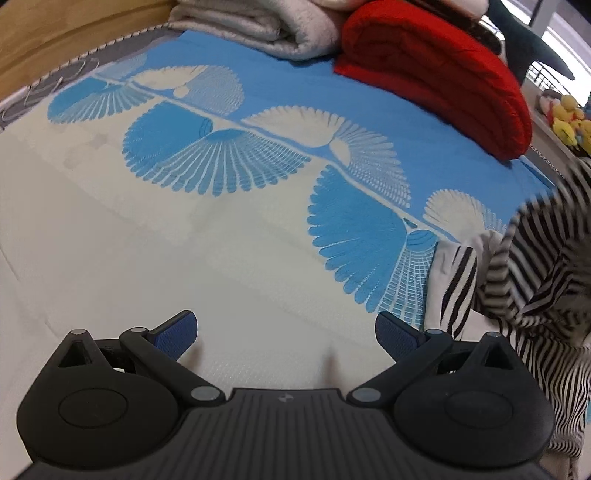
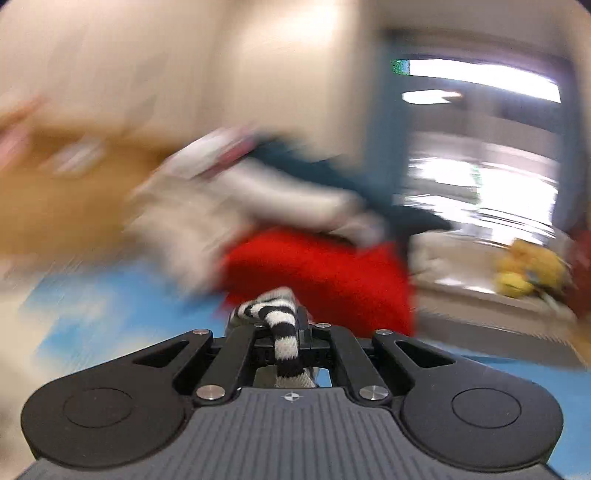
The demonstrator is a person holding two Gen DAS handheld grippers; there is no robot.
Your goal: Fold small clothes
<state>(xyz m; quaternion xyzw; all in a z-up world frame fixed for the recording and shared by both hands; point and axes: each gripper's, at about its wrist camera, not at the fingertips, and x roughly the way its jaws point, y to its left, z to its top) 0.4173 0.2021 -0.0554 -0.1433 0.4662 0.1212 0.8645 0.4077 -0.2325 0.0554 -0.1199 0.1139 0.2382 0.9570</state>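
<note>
A black-and-white striped garment (image 1: 532,280) hangs lifted at the right edge of the left wrist view, its lower part draped on the bed. My left gripper (image 1: 286,332) is open and empty, low over the white part of the bed cover, to the left of the garment. My right gripper (image 2: 275,317) is shut on a bunched fold of the striped garment (image 2: 282,332), which runs back between its fingers. The right wrist view is heavily motion-blurred.
The bed cover (image 1: 229,229) is white and blue with fan patterns. A folded red blanket (image 1: 443,77) and a grey-white folded blanket (image 1: 258,29) lie at the far side. Yellow plush toys (image 1: 569,118) sit on a ledge at the right. A wooden bed frame (image 1: 55,44) runs along the far left.
</note>
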